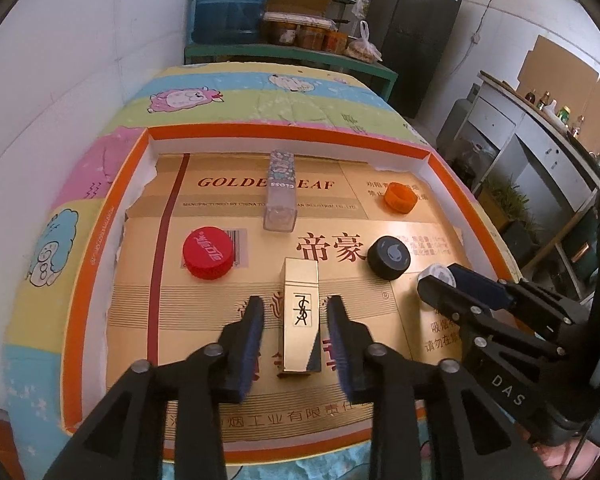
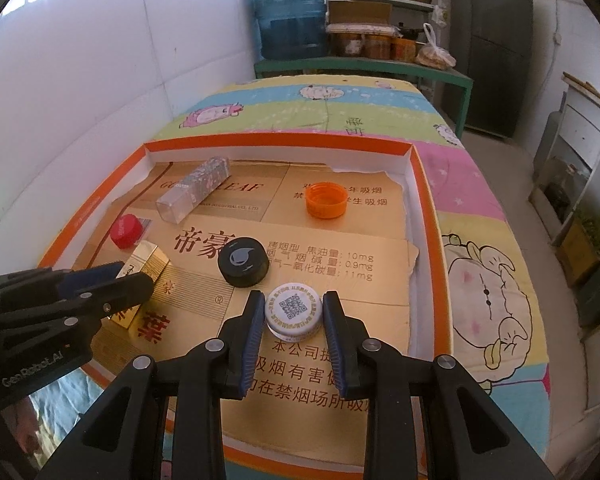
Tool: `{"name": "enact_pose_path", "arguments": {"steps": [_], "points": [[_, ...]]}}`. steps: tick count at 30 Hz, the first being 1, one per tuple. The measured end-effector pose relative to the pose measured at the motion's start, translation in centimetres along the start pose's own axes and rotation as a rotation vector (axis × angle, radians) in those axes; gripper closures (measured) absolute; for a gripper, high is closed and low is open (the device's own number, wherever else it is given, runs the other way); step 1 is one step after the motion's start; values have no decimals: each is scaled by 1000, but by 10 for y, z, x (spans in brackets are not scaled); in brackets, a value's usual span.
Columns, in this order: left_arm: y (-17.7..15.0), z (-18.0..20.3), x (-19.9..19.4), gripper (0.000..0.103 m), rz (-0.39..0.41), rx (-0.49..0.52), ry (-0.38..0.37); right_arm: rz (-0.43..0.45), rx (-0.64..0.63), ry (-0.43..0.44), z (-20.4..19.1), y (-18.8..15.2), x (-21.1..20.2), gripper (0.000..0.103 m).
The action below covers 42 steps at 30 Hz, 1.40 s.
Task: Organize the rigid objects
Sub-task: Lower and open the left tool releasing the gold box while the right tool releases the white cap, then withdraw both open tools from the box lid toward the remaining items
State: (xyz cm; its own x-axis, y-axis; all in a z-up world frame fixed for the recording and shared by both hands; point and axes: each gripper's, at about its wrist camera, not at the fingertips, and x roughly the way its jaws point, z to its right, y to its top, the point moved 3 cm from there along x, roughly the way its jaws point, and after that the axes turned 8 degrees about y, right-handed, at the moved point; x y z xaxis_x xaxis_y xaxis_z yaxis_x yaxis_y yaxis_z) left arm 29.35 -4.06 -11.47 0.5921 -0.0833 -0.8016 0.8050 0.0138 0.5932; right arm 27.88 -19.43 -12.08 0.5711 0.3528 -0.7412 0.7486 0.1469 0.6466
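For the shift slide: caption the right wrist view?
Right gripper shut on white QR-code cap in the orange-rimmed tray, black cap just beyond.

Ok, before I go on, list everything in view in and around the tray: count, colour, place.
tray: one, orange rim, on cartoon bedsheet, gold cardboard lining
gold lipstick box: one, gold, front centre, between the open left fingers
white cap: one, white, front right
black cap: one, black, centre right
red cap: one, red, left
orange cap: one, orange, back right
gloss tube: one, clear, patterned, back centre
left gripper: open, straddling the box
right gripper: shut on white cap
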Motion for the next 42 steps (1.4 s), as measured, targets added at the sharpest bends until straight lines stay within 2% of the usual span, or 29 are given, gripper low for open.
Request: {"name": "enact_pose_path", "arguments": {"steps": [2, 10, 21, 38, 42], "points": [[0, 0, -2, 67, 2, -1, -5, -1, -1, -2, 0, 0, 1, 72], [3, 1, -25, 67, 46, -3, -24, 5, -19, -42, -5, 0, -6, 55], [-6, -2, -73, 67, 112, -2, -51, 83, 27, -87, -8, -5, -62, 54], [-54, -36, -130, 67, 147, -36, 3, 116, 45, -89, -54, -49, -129, 54], [-64, -38, -139, 67, 156, -44, 0, 121, 56, -98, -58, -58, -141, 48]]}}
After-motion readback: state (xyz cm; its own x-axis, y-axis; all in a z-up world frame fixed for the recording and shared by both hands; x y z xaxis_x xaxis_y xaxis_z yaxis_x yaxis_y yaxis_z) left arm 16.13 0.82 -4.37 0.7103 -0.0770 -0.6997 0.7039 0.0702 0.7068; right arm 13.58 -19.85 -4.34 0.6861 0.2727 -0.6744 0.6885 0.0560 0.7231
